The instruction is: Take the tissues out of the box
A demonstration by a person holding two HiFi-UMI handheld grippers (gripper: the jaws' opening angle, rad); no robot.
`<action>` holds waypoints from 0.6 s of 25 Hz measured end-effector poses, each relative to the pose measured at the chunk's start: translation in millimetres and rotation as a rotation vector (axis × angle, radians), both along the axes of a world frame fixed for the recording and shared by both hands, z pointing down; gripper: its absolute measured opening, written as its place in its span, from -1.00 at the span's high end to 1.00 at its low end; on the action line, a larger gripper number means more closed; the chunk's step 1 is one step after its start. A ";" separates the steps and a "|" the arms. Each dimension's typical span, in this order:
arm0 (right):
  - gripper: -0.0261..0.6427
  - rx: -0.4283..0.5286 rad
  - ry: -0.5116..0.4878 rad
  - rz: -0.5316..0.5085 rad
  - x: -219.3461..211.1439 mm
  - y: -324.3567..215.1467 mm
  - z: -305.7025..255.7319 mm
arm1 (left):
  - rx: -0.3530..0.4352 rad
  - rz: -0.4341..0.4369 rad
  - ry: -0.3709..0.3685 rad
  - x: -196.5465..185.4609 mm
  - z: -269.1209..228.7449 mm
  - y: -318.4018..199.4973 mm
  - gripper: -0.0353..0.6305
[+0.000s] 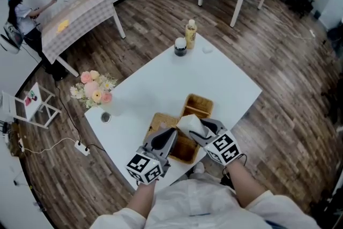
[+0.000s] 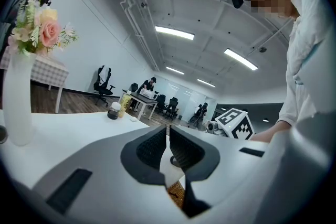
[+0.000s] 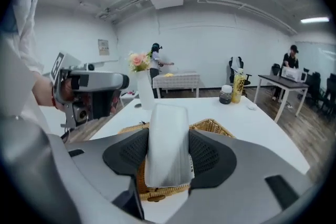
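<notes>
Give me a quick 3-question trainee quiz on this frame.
1. True or false: the right tool is empty.
2. What stands beside the dark jar at the far corner of the table? A) yellow bottle B) mug C) laptop
3. Fill in: seen from the person, the flowers stand at the table's ___ corner.
Key: 1 false, it grips the white tissue pack; 2 A; 3 left.

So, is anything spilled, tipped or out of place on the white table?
Nothing stands out. The vase, bottle and jar stand upright, and the right gripper holds the tissue pack above the wicker basket.
</notes>
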State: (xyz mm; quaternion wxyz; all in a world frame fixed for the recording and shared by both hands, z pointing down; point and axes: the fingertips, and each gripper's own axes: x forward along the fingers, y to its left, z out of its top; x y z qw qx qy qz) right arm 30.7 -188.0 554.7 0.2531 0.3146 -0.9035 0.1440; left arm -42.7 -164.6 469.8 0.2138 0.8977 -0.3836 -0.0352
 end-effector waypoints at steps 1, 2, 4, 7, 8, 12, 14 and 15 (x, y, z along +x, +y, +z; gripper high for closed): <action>0.15 -0.015 -0.048 0.025 2.0 -1.3 -3.4 | 0.000 0.001 -0.001 0.5 0.3 0.4 0.83; 0.15 -0.029 -0.093 0.047 3.7 -2.3 -6.8 | -0.001 0.001 -0.003 0.9 0.5 0.7 0.83; 0.15 -0.048 -0.164 0.080 6.4 -4.1 -12.1 | -0.003 0.000 -0.005 1.1 1.4 0.9 0.83; 0.15 -0.070 -0.232 0.113 9.3 -7.1 -17.3 | -0.008 0.000 -0.008 1.1 2.8 -0.1 0.83; 0.15 -0.074 -0.250 0.121 10.0 -8.2 -19.3 | -0.009 0.000 -0.008 1.3 2.8 -0.7 0.83; 0.15 -0.089 -0.313 0.146 12.0 -11.2 -26.7 | -0.008 0.006 -0.012 3.0 2.6 -1.5 0.83; 0.15 -0.096 -0.345 0.159 14.3 -12.9 -29.9 | -0.007 0.009 -0.019 4.4 1.4 -1.7 0.83; 0.15 -0.100 -0.361 0.165 15.9 -13.7 -31.9 | -0.008 0.011 -0.020 5.3 0.7 -1.9 0.83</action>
